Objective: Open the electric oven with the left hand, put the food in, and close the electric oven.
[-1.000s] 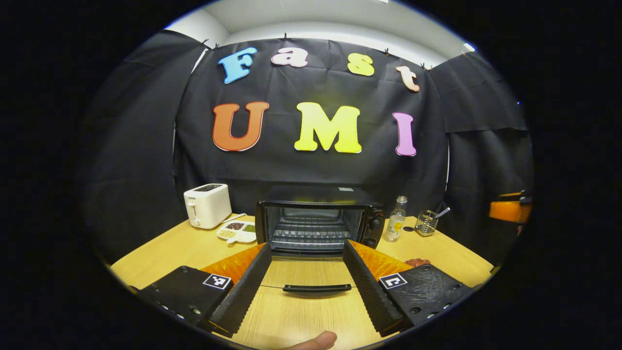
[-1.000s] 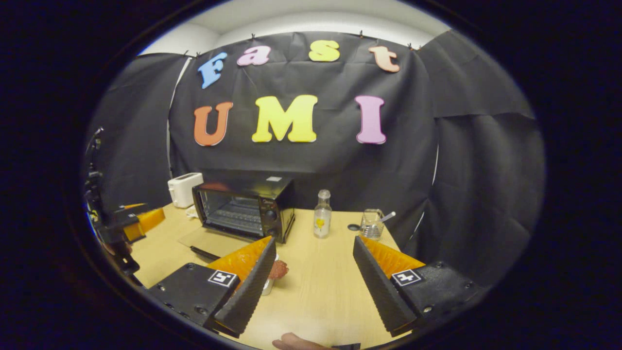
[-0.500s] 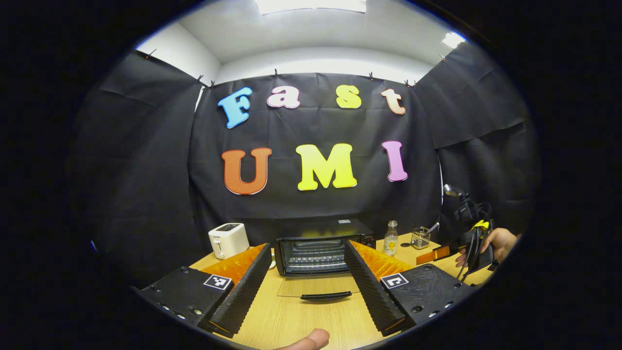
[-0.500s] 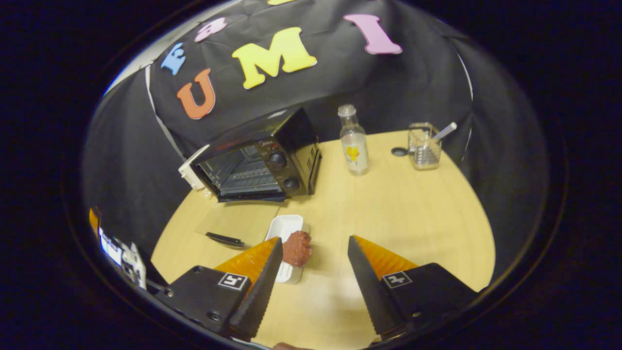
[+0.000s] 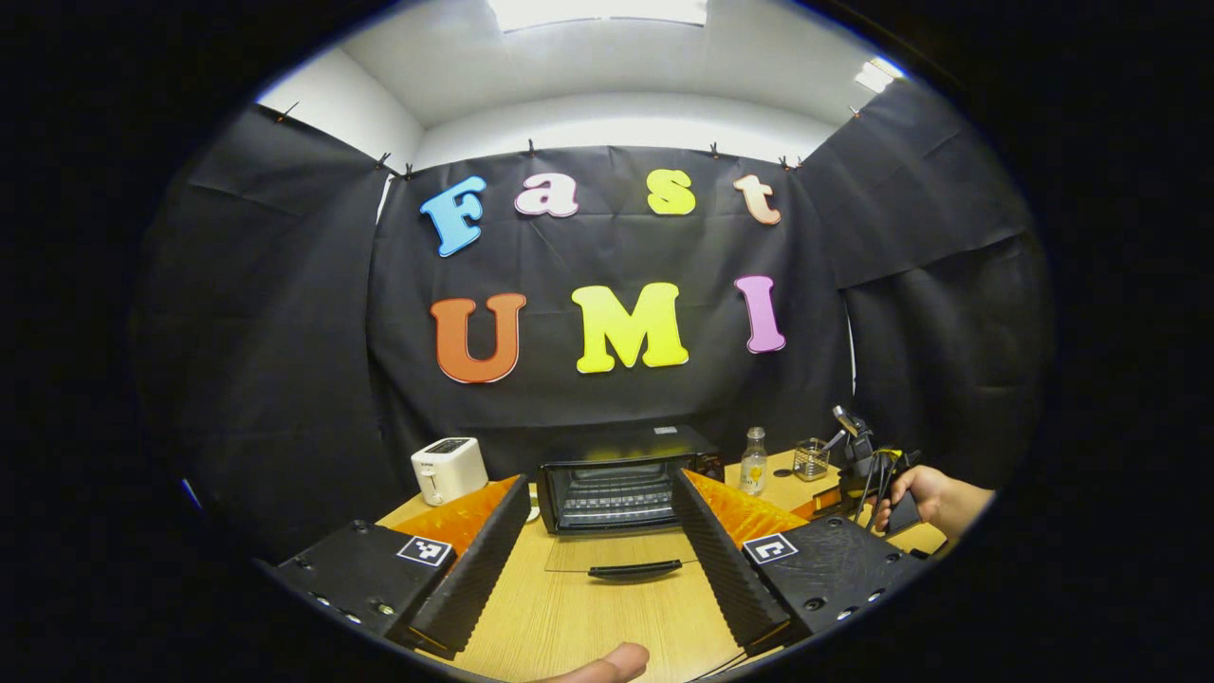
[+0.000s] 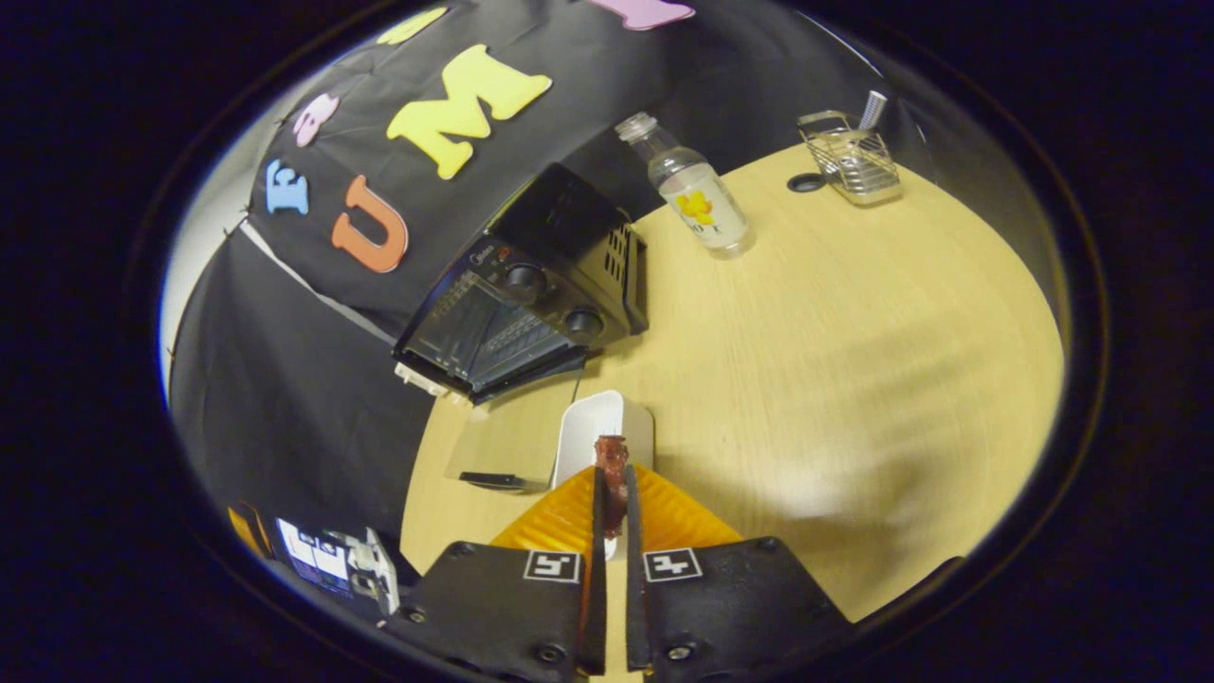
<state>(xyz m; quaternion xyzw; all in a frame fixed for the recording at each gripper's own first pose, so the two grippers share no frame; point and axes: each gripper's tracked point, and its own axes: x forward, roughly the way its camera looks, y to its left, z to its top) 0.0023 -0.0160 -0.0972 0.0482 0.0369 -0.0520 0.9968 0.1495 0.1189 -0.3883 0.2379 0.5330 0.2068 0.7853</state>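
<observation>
Two fingers of the right gripper [image 6: 610, 512] are pressed together on the reddish food [image 6: 612, 465], just over the white dish [image 6: 599, 432]. Left gripper [image 5: 599, 545] empty, fingers wide apart. Beyond, the oven door [image 5: 621, 553] lies flat open before the oven [image 5: 612, 489]. Advice: lift the food clear of the dish, keep the squeeze steady, enter level above the door onto the rack.

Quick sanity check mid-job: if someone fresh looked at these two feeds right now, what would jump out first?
The oven at the table's back, its door dropped flat toward the open left gripper. Next, the right gripper closed on a dark red piece of food over the white dish, just in front of the oven's knob side.
</observation>
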